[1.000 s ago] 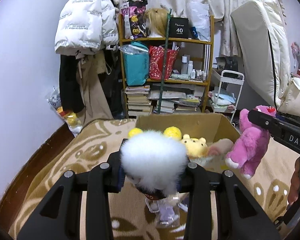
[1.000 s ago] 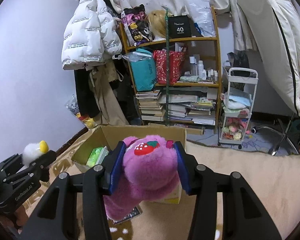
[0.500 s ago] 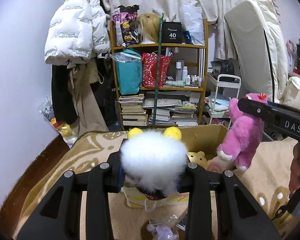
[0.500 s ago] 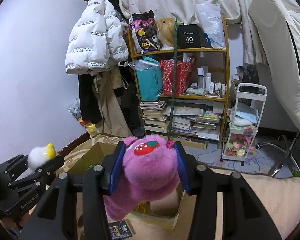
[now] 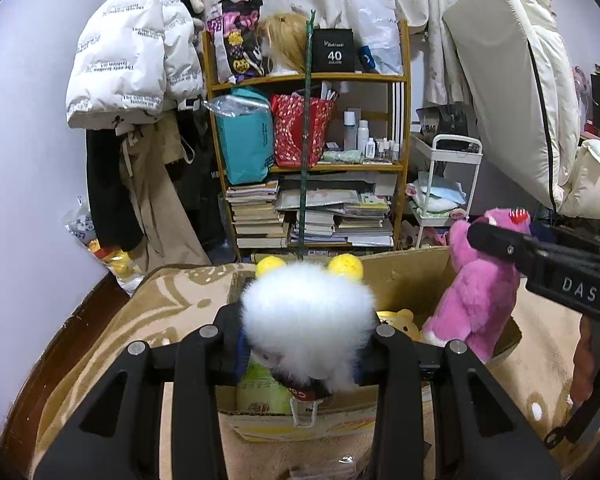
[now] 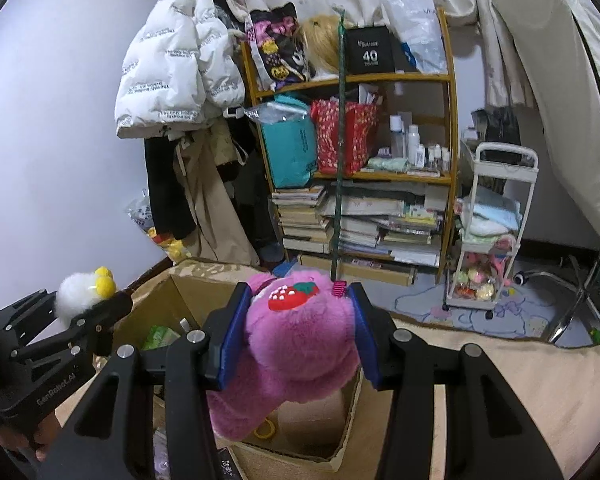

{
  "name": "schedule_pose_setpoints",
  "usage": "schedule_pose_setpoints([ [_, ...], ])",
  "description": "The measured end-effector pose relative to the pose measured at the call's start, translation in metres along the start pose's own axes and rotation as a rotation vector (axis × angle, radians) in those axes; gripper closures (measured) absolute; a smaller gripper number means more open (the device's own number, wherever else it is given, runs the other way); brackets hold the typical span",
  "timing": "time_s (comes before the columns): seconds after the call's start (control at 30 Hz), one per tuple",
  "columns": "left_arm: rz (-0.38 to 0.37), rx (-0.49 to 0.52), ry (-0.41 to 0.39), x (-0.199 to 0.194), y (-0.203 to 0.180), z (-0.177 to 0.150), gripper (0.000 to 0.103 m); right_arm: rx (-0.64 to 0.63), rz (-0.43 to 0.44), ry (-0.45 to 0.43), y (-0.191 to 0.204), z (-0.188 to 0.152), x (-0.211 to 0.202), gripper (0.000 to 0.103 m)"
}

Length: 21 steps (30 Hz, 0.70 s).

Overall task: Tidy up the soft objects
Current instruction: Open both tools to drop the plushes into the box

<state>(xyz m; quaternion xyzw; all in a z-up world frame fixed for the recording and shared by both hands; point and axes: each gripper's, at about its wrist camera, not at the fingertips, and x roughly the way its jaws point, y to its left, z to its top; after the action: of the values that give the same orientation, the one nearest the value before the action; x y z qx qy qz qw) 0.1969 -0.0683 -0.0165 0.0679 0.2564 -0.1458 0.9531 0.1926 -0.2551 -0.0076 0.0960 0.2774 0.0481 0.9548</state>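
Note:
My left gripper point(image 5: 298, 356) is shut on a fluffy white plush point(image 5: 308, 320) with yellow ears, held over the near edge of an open cardboard box point(image 5: 404, 268). It also shows in the right wrist view point(image 6: 76, 294). My right gripper point(image 6: 296, 344) is shut on a pink plush bear point(image 6: 296, 344) with a strawberry patch, hanging over the box point(image 6: 172, 300). The pink bear point(image 5: 476, 304) also shows in the left wrist view, at the box's right side. A yellow plush point(image 5: 404, 318) lies inside the box.
The box sits on a beige patterned blanket point(image 5: 148, 312). Behind stand a wooden shelf point(image 5: 312, 168) with books and bags, hanging coats point(image 5: 132, 60), a white trolley point(image 6: 496, 232) and an upright mattress point(image 5: 512, 80).
Both grippers have moved forward with their plushes, from in front of the box to over it. The box now lies close beneath both toys. Both grips are unchanged.

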Motion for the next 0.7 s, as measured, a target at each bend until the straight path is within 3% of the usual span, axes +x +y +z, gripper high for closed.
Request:
schedule_pose_setpoints([
  [0.37,-0.006,-0.041,0.102,0.028,0.001,-0.012,0.065,0.07,0.003,-0.006,-0.013,-0.008,0.006,0.05],
  [0.43,0.002,-0.038,0.1,0.028,0.001,-0.012,0.052,0.064,0.017,-0.002,-0.012,-0.007,0.006,0.05],
  [0.7,0.005,-0.022,0.131,0.03,0.003,-0.02,0.042,0.066,0.035,0.016,-0.011,-0.006,0.009,0.05],
])
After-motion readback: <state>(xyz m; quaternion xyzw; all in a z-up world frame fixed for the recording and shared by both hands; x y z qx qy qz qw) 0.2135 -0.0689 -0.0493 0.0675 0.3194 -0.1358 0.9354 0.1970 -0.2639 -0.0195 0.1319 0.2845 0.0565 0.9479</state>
